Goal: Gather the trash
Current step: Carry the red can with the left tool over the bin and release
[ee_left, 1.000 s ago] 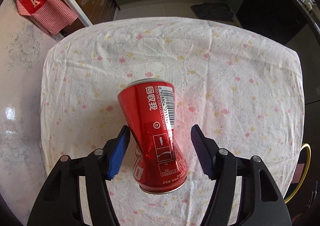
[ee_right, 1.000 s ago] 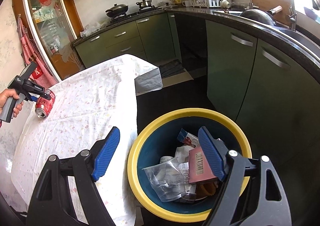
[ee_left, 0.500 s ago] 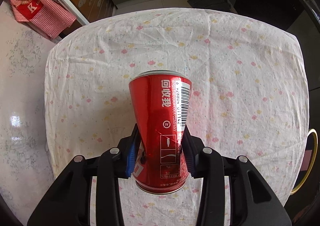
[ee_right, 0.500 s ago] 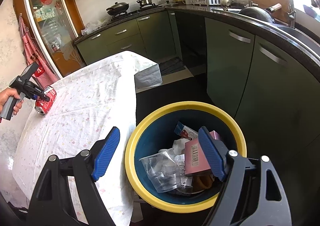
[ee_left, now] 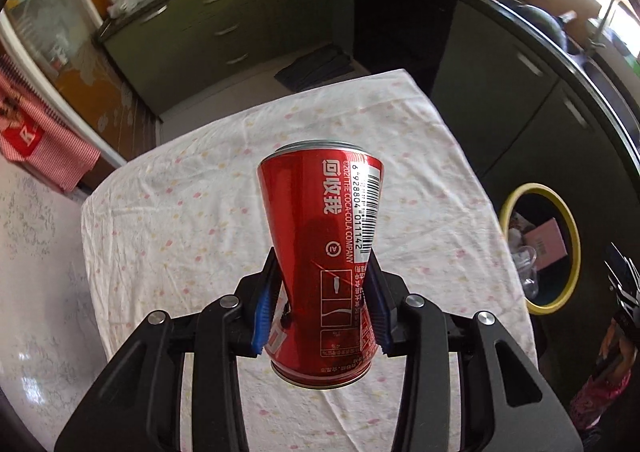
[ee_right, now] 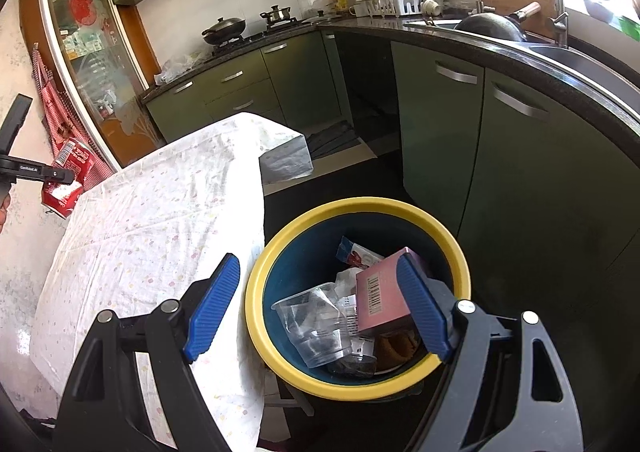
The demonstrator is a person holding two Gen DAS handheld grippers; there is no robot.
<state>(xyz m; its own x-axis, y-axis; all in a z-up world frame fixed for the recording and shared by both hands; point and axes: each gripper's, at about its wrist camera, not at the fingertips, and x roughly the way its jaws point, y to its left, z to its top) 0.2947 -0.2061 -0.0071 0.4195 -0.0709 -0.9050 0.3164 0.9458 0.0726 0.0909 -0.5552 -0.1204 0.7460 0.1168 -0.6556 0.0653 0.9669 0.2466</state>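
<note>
1. Your work surface is a table under a white cloth with small pink and yellow flecks [ee_left: 192, 220], set in a kitchen with green cabinets [ee_right: 440, 124] and a dark countertop [ee_right: 552, 64]; a stove with a black wok [ee_right: 224, 28] stands along the far wall.
2. A round blue bin with a yellow rim [ee_right: 256, 280] sits on the floor just beside the table's edge; it holds a pink carton [ee_right: 380, 300], a clear plastic cup [ee_right: 316, 324] and other wrappers.
3. Your left gripper [ee_left: 320, 306] pinches a dented red aluminium cola can [ee_left: 324, 236] at its crushed waist, both blue pads pressed to its sides. Its jaws have just been closing on the can.
4. The can hangs clear of the cloth, above the table, its base end toward the camera.
5. Your right gripper [ee_right: 316, 306] stands spread wide with nothing between its pads, hovering over the near rim of the bin.
</note>
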